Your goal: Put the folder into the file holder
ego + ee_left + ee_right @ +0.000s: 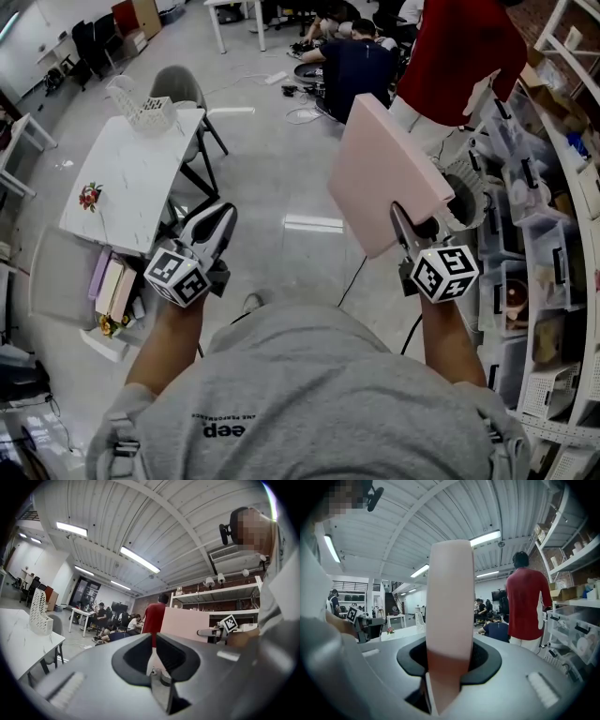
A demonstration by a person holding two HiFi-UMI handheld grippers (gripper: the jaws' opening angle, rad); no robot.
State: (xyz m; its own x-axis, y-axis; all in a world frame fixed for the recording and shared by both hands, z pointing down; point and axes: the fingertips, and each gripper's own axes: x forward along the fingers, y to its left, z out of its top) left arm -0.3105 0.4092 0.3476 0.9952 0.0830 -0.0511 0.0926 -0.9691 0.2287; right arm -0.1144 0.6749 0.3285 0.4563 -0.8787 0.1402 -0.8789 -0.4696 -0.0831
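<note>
A pink folder (386,173) stands up in the air, clamped at its lower edge by my right gripper (410,234). In the right gripper view the folder (450,616) fills the gap edge-on, and the right gripper (449,663) is shut on it. A white lattice file holder (141,108) sits on the far end of a white marble table (131,178) to my left; the left gripper view shows the holder (40,613) too. My left gripper (217,225) hangs beside the table's near corner, shut, holding nothing; the left gripper (153,654) shows only a thin slit.
Shelves with plastic bins (534,234) line the right side. A person in red (459,47) stands close behind the folder, and others sit on the floor (361,61). A grey chair (178,84) stands past the table; folders (112,286) lie below it.
</note>
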